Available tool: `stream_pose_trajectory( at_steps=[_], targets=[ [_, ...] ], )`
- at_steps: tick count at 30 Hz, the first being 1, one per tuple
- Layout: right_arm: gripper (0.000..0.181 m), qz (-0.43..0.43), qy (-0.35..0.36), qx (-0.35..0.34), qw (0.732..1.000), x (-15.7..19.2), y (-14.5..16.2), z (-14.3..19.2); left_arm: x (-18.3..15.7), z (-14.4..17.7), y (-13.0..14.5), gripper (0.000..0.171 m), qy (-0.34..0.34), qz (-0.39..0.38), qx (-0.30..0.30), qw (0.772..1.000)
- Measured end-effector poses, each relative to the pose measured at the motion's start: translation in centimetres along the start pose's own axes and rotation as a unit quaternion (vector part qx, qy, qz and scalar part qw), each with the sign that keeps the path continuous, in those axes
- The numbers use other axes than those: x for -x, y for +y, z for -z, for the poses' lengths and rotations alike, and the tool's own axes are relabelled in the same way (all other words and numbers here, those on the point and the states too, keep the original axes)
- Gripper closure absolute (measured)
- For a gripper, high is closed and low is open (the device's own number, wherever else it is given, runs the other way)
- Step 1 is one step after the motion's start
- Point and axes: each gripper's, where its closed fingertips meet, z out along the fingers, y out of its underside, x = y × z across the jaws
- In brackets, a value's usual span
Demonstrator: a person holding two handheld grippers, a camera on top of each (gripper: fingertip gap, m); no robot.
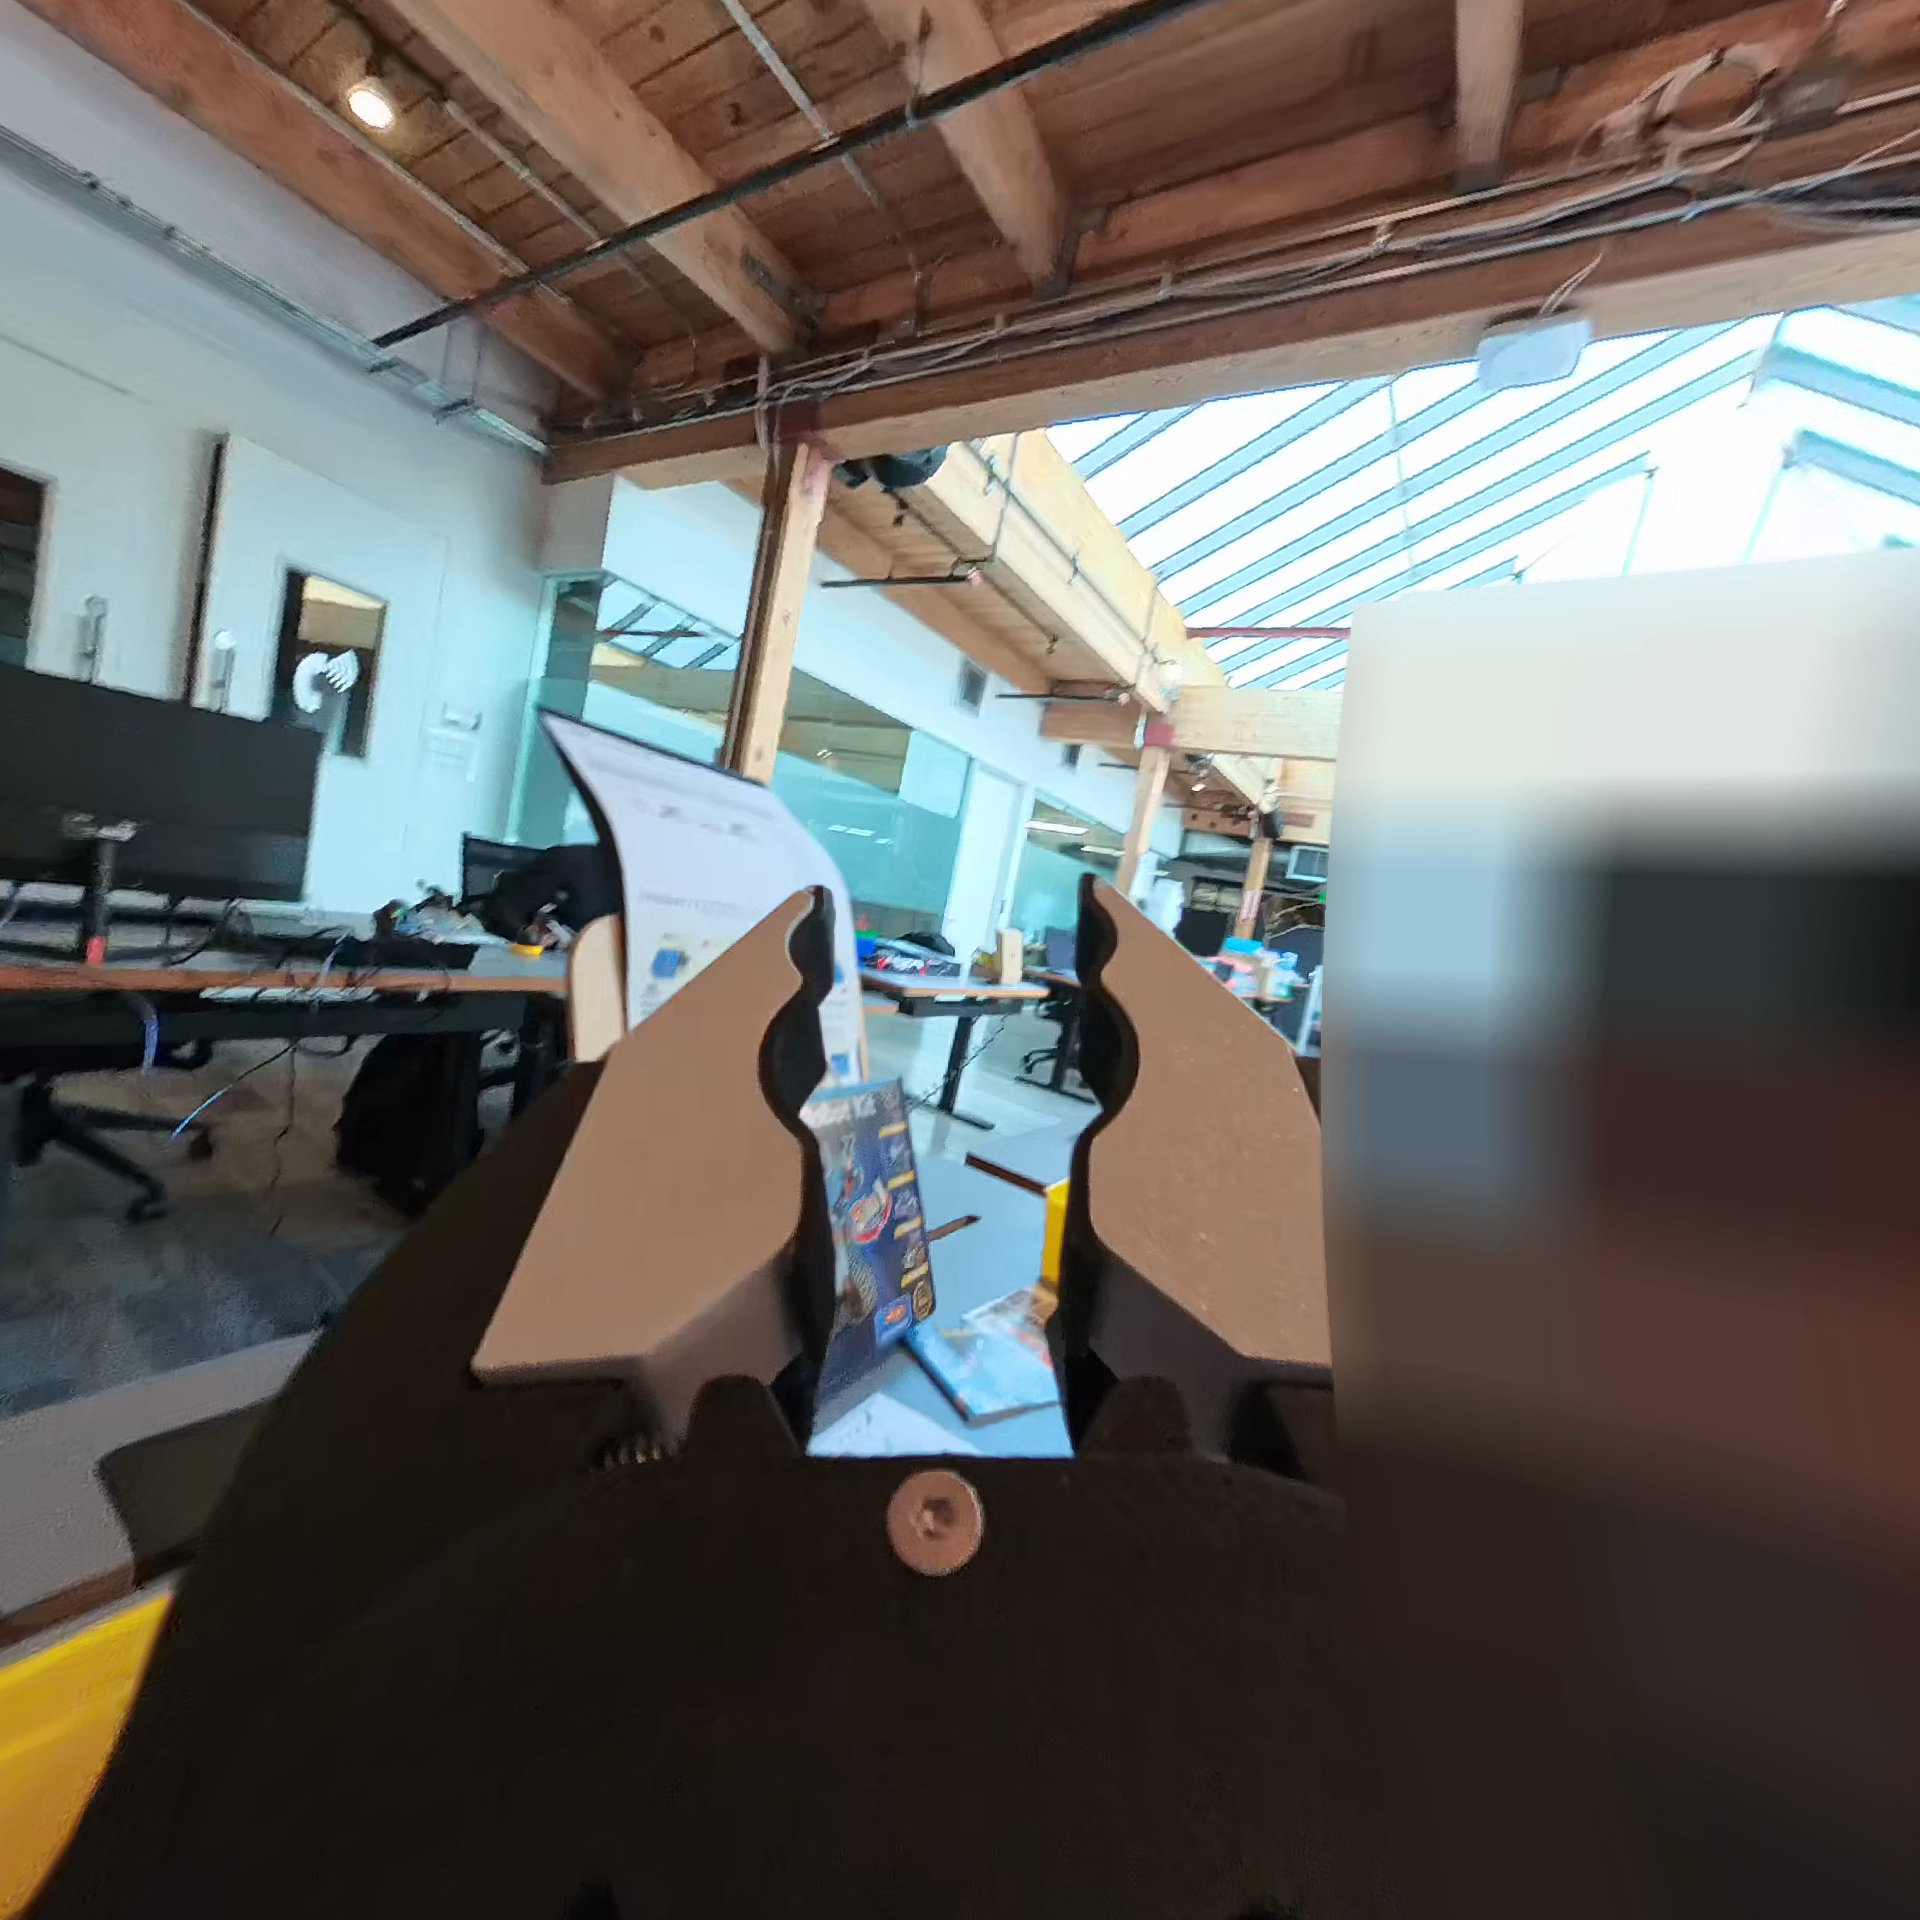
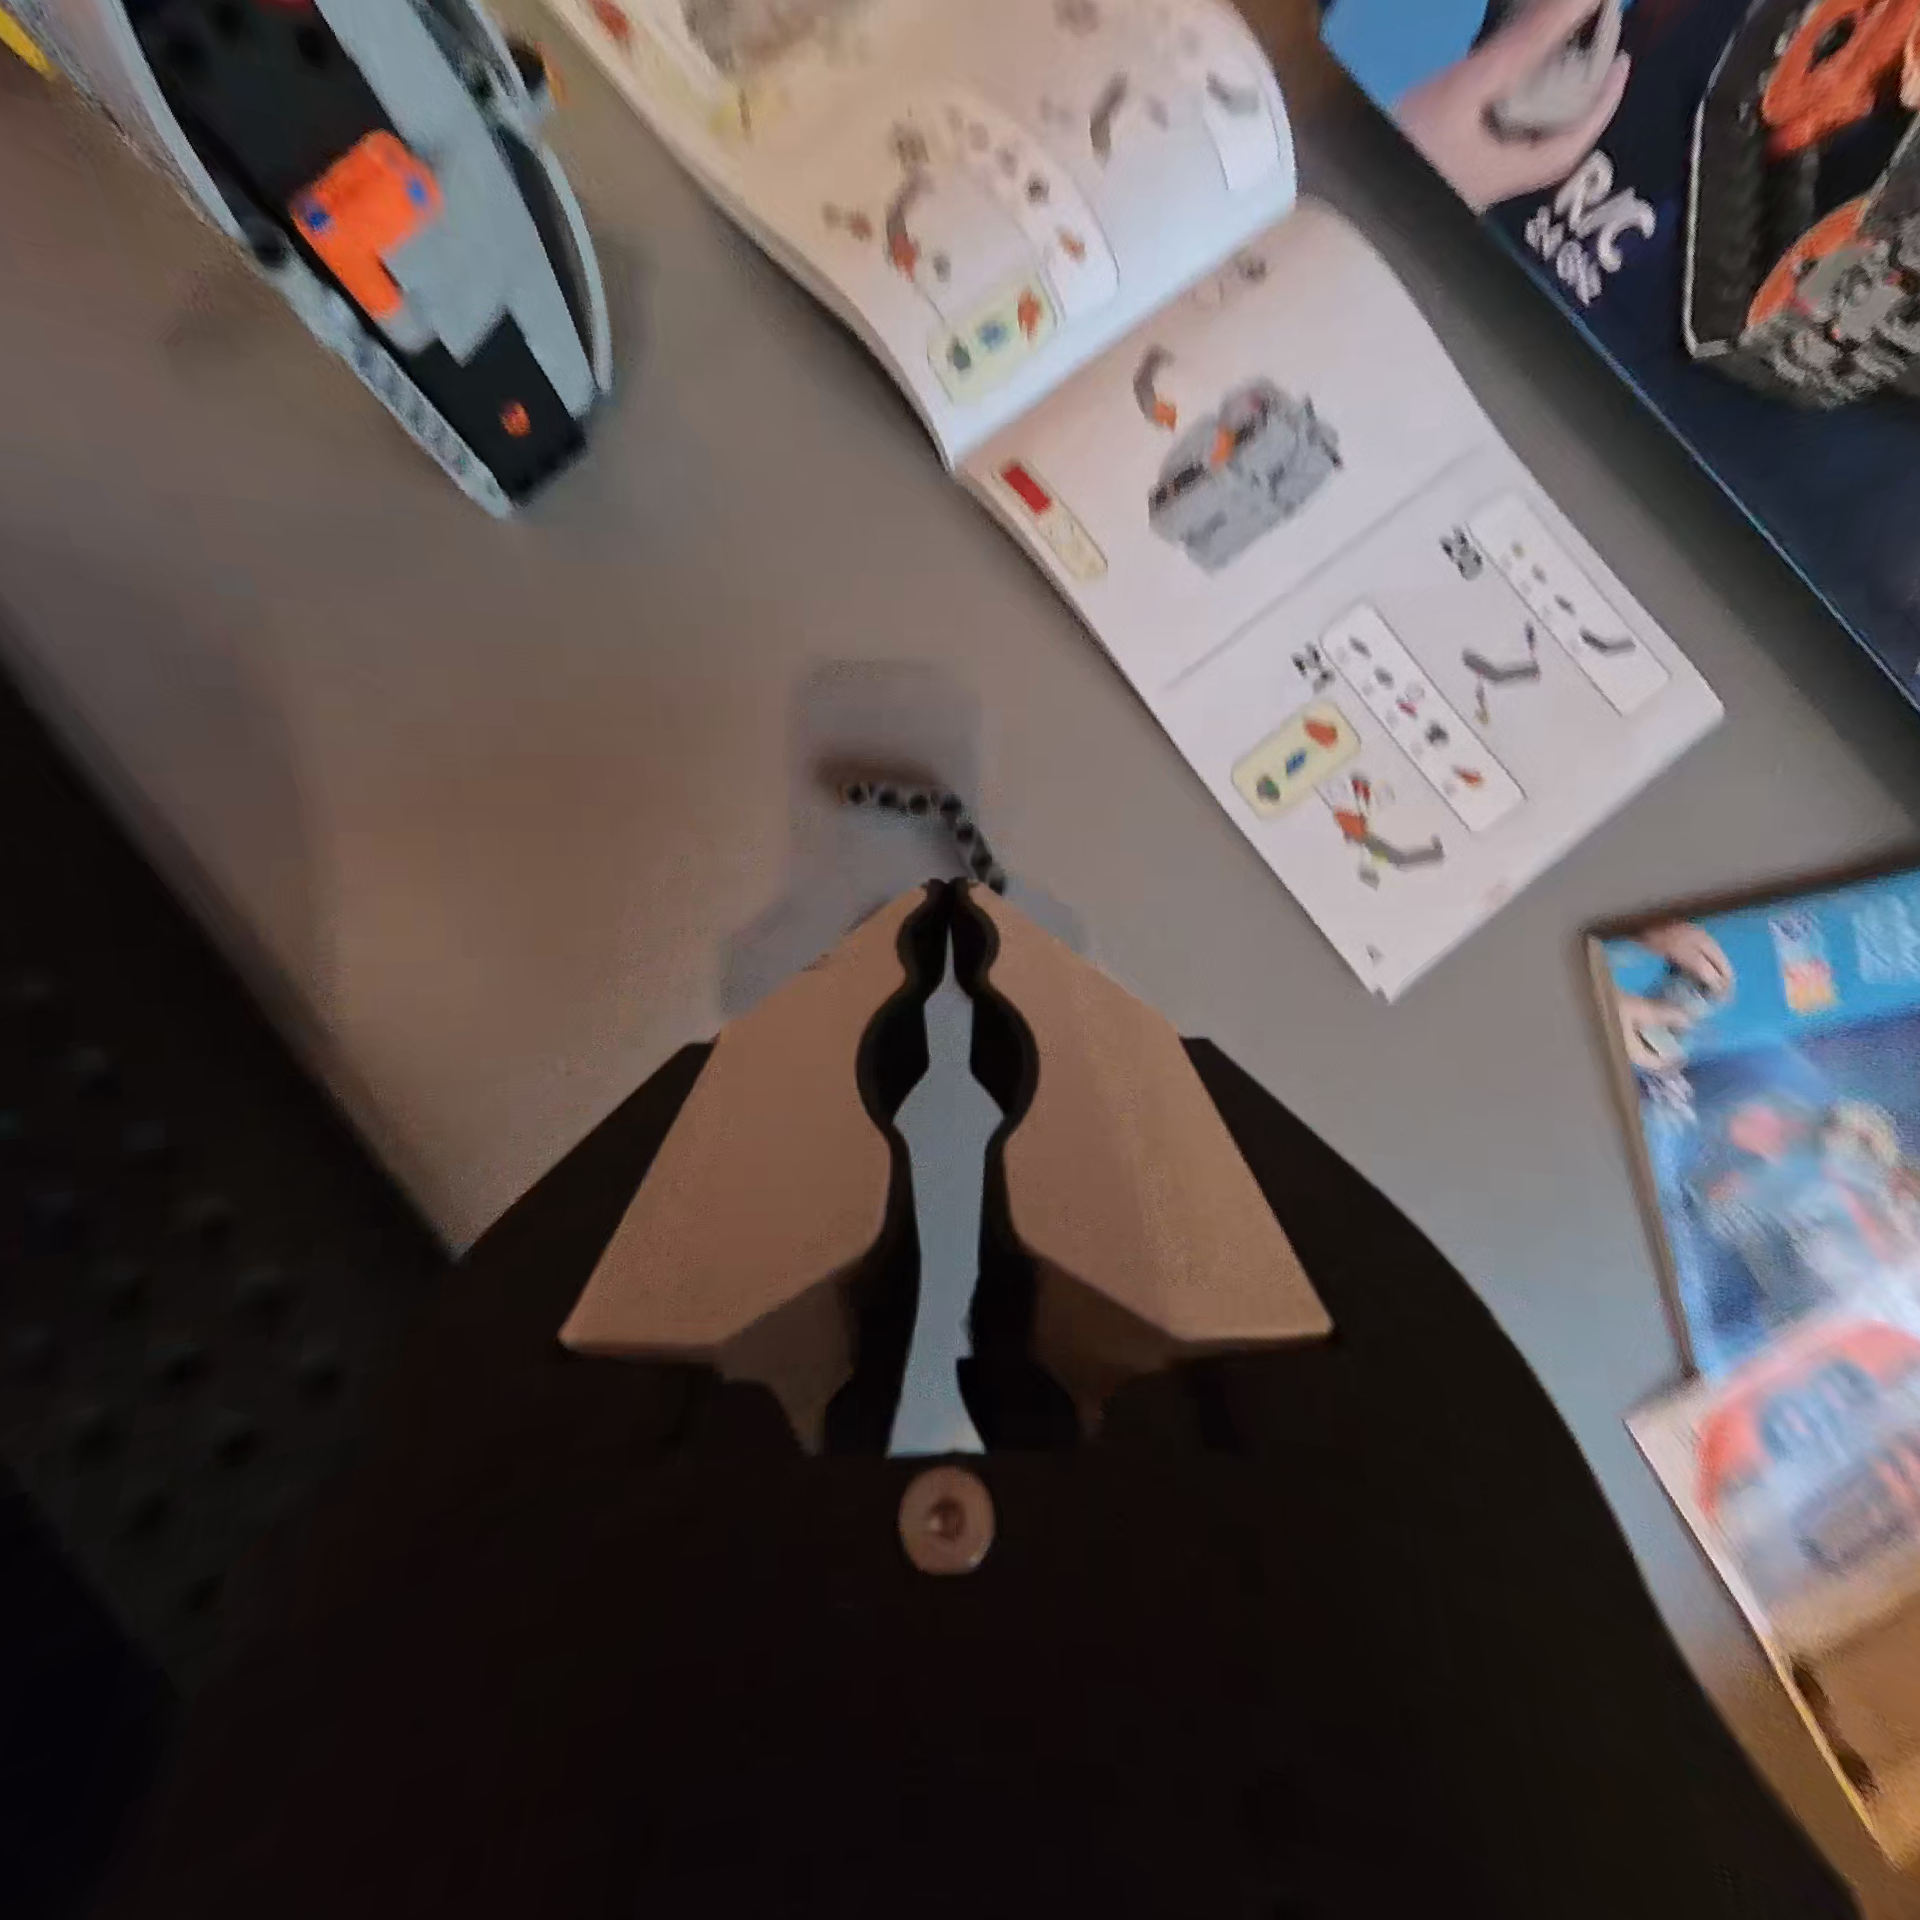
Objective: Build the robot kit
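Right wrist view: right gripper [image 2: 948, 902], fingers pinched together, grips one end of a black-and-white beaded piece [image 2: 914, 805] curving ahead-left of its tips, while left gripper [image 1: 951, 914] gapes empty, raised well above the table [image 1: 997, 1247].

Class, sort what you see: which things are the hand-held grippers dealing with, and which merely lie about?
In hand: right hand-held gripper, shut on black-and-white link strip; left hand-held gripper, open, empty.
Lying about: open instruction booklet; blue box; part-built grey model; grey table.
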Motion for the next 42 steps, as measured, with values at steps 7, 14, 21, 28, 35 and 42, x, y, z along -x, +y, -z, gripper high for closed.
stream_pose_trajectory(
  at_steps=[7, 14, 21, 28, 35, 42],
  targets=[
    [0.181, 0.142, 0.087, 0.407, 0.898, 3.2, 5.4, 9.7, -0.3, 2.9, 5.4, 0.124, -0.124, 0.077, 0.058, 0.988],
    [0.181, 0.283, 0.024, 0.466, 0.838, 7.4, 9.6, 13.9, -4.6, 4.2, 8.9, 0.126, -0.194, 0.145, 0.073, 0.968],
    [0.181, 0.314, -0.076, 0.447, 0.835, 7.8, 14.4, 15.4, -9.1, 1.8, 8.7, 0.128, -0.215, 0.111, 0.082, 0.967],
    [0.181, 0.195, -0.093, 0.383, 0.898, 3.0, 15.5, 13.9, -11.3, -1.5, 13.6, 0.127, -0.232, 0.067, 0.157, 0.957],
    [0.181, -0.009, -0.125, 0.379, 0.917, -7.2, 15.0, 9.6, -11.9, -4.3, 29.8, 0.140, -0.228, -0.047, 0.402, 0.886],
    [0.181, -0.091, -0.124, 0.272, 0.950, -13.4, 14.3, 9.9, -8.7, -4.7, 41.1, 0.146, -0.249, -0.137, 0.557, 0.781]
  ],
)
